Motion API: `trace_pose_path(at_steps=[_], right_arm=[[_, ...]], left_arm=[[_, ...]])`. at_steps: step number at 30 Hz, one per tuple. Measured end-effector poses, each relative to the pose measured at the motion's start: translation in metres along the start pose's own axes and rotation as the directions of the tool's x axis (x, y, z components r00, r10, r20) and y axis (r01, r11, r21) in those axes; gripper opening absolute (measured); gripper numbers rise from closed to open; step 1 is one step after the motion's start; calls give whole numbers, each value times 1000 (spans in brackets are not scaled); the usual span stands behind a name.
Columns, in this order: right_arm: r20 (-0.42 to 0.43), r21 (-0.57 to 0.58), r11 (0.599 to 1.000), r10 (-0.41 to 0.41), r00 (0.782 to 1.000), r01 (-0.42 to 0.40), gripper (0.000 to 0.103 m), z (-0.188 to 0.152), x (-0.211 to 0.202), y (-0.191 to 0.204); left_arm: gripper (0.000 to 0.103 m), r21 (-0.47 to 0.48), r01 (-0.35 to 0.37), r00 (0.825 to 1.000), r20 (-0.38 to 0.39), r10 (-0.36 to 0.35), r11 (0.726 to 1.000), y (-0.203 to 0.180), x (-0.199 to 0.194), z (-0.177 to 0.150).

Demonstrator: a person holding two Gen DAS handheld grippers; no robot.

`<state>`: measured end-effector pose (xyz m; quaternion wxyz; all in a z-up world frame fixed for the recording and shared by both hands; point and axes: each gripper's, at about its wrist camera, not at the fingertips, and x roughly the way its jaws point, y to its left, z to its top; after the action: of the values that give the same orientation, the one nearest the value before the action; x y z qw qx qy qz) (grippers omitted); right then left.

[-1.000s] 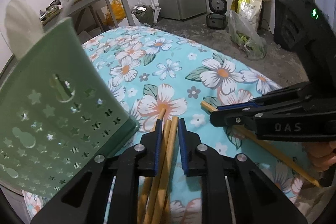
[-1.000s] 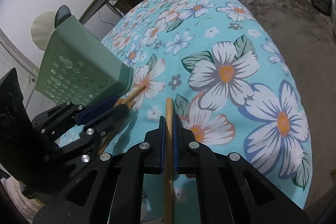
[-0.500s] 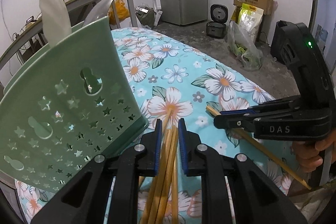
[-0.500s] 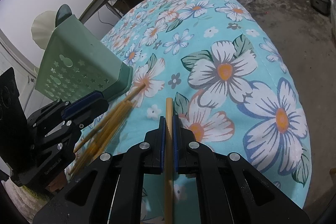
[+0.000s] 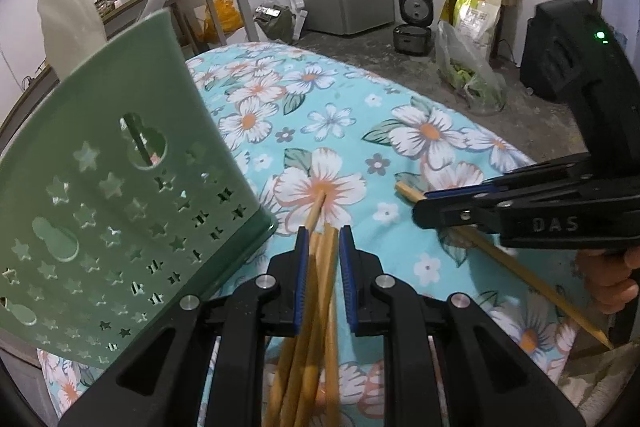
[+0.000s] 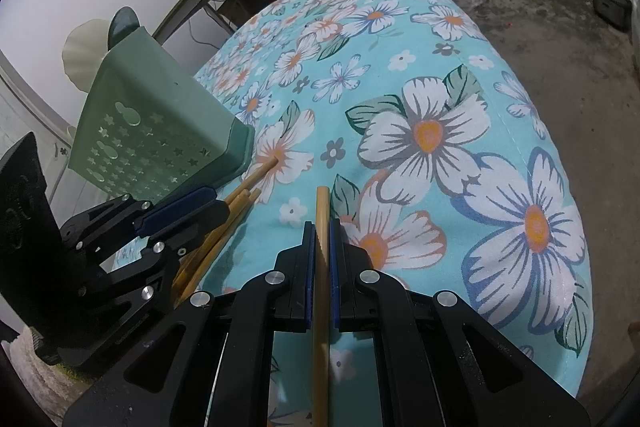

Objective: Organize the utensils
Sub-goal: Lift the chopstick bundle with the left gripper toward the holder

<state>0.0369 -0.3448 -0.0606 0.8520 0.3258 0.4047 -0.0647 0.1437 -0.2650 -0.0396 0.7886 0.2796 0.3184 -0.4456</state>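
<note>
Clamping one chopstick (image 6: 321,211), right hand-held gripper (image 6: 321,227); left (image 5: 324,239) grips several chopsticks (image 5: 320,255).

- Bundle of chopsticks (image 5: 316,291): lower ends blurred and cut off by the bottom edge.
- Single chopstick (image 6: 321,291): lower end cut off likewise.
- Green utensil holder (image 5: 120,195): interior hidden; contents visible only above the rim.

Each wrist camera sits just behind its own fingers (image 5: 302,267), looking steeply down and forward, close over the flowered tabletop (image 5: 420,131). Both views share the green basket (image 5: 108,195), the cloth, and each other's gripper at one side.
</note>
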Motion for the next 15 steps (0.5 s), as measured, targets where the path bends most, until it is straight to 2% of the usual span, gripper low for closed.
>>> trace_pose_path(at_steps=[4, 10, 15], right_arm=[[0, 1, 1000, 0, 1000, 0, 5, 0, 1, 0], [1, -2, 1000, -3, 1000, 3, 5, 0, 0, 0], [-1, -2, 1000, -1, 1000, 1, 5, 0, 1, 0]], left_arm=[[15, 2, 0, 1000, -10, 0, 1000, 0, 3, -2], [15, 54, -16, 1000, -13, 17, 998, -10, 7, -3], [13, 37, -16, 999, -28, 17, 999, -7, 14, -5]])
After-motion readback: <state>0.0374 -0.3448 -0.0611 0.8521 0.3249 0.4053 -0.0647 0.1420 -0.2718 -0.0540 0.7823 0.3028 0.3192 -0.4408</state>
